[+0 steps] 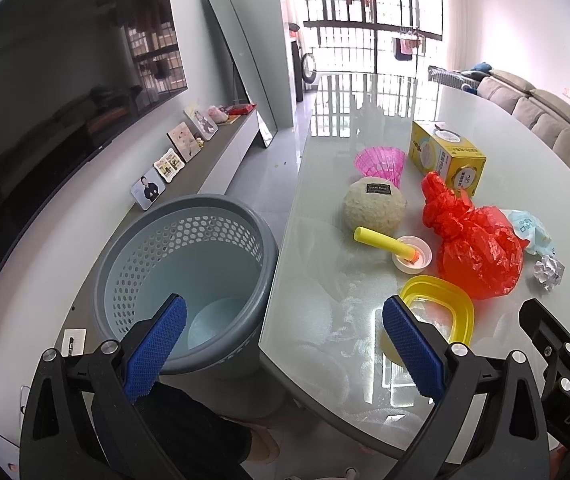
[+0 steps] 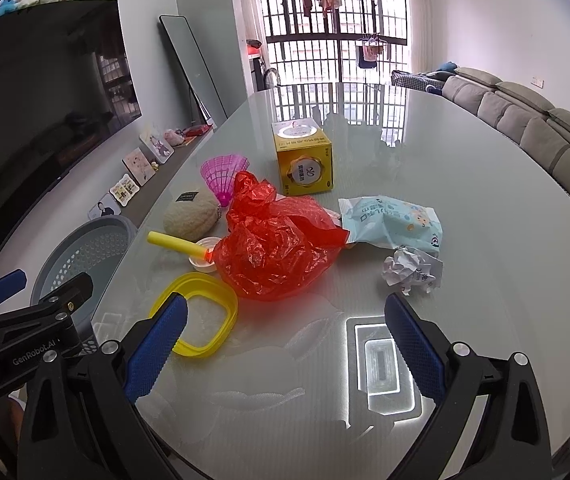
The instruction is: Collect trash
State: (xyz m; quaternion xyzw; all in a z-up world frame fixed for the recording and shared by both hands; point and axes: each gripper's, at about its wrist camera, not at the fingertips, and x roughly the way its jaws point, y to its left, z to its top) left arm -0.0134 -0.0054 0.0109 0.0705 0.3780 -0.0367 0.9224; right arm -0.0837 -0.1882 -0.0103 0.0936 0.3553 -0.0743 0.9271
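Both tools stand wide and empty: the left gripper (image 1: 285, 320) hangs over the near edge of the glossy pale glass table (image 2: 465, 200), its left pad above the grey perforated plastic bin (image 1: 189, 264) on the floor beside the table, and the right gripper (image 2: 285, 320) hovers over bare tabletop nearer the middle. Just ahead of the right gripper's right pad lies the crumpled white paper ball (image 2: 411, 268), with the pale blue printed plastic wrapper (image 2: 393, 220) touching it on the far side. Straight ahead between the right tool's pads sits the crinkled red plastic bag (image 2: 277, 248), and by its left pad the yellow translucent plastic lid ring (image 2: 197, 316), which also lies just beyond the left gripper's right pad. Further off are a small white cup holding a yellow foam stick (image 1: 389, 242), a beige fuzzy ball (image 1: 373, 208), a pink plastic shuttlecock (image 2: 225, 174) and a yellow cardboard box (image 2: 304, 160). The paper ball looks light and springy, best pinched across its middle; it will likely give a little but hold. The red bag seems feather-light, slippery and shapeless, so bunched folds near its knotted top should give the surest hold. The wrapper is thin and slick, probably easiest at a raised edge
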